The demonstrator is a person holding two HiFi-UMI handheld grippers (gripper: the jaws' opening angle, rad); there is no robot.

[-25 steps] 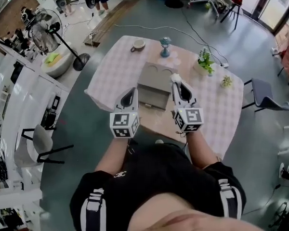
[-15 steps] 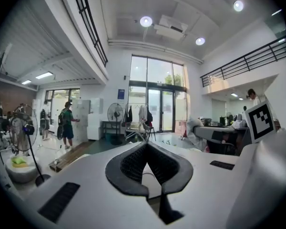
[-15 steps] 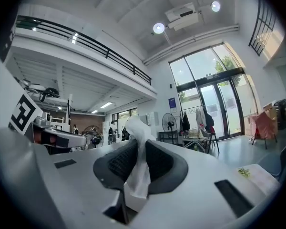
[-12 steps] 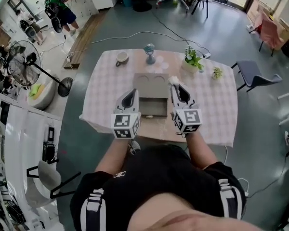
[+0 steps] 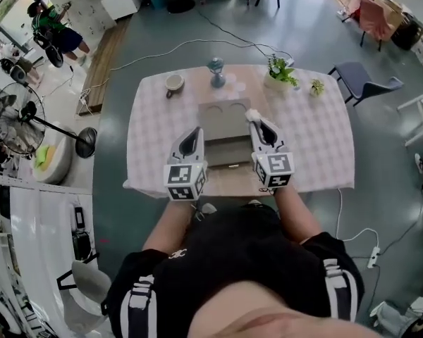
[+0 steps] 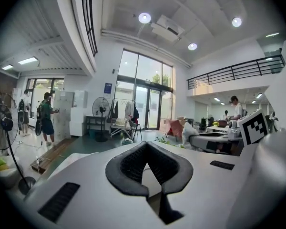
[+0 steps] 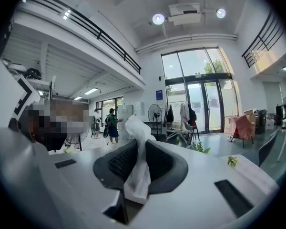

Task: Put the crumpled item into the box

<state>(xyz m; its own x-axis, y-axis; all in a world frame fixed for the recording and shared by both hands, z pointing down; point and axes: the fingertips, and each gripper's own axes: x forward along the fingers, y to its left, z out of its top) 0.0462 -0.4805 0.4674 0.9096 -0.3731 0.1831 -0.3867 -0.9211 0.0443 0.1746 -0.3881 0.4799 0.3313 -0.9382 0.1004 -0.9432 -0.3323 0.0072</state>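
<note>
In the head view a grey cardboard box (image 5: 224,127) lies open in the middle of the checked table (image 5: 317,146). My right gripper (image 5: 256,122) hovers at the box's right edge, shut on a crumpled white tissue (image 5: 253,113). In the right gripper view the tissue (image 7: 136,128) sticks up from between the dark pads (image 7: 118,162) of the right gripper (image 7: 141,149). My left gripper (image 5: 192,136) is at the box's left edge. In the left gripper view its (image 6: 147,146) jaws meet at the tips with nothing between them. Both gripper views look level across the room, so the box is hidden there.
A cup (image 5: 173,83), a blue figurine (image 5: 216,69), a potted plant (image 5: 278,69) and a smaller plant (image 5: 316,86) stand along the table's far edge. A chair (image 5: 363,83) is off the far right corner, a standing fan (image 5: 17,115) at the left, cables on the floor.
The head view has swung, so the table now sits squarer and further right in the picture. Both grippers keep their places beside the box, and the tissue stays in the right one.
</note>
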